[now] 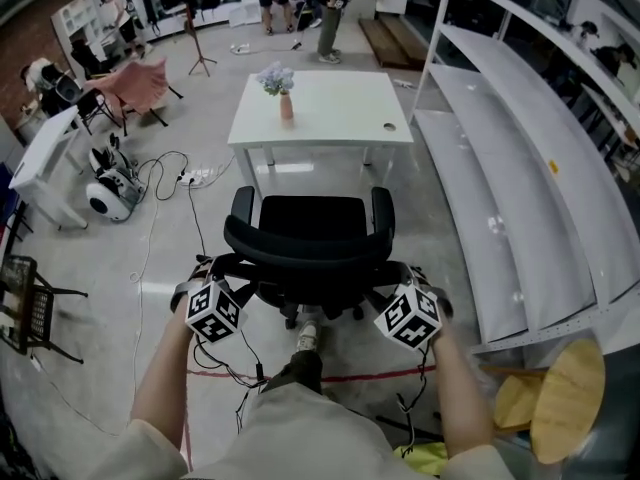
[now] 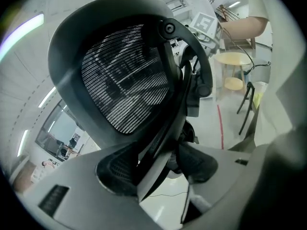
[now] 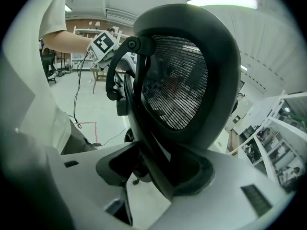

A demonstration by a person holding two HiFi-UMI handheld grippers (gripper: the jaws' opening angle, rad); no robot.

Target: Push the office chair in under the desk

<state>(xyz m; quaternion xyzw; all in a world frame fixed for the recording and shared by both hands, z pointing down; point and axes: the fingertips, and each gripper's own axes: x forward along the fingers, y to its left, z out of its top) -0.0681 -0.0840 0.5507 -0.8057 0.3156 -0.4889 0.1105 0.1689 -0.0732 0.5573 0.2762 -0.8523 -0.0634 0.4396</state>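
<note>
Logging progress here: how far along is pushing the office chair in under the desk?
Done: the chair faces the white desk, lined up. In hand: the left gripper and right gripper straddle the backrest at its edges, jaws apart. Left: the seat stands short of the desk and needs rolling under.

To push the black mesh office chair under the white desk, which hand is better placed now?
Neither clearly. The left gripper and the right gripper sit level on opposite edges of the black mesh office chair's backrest, its frame between open jaws. Push with both toward the white desk.
</note>
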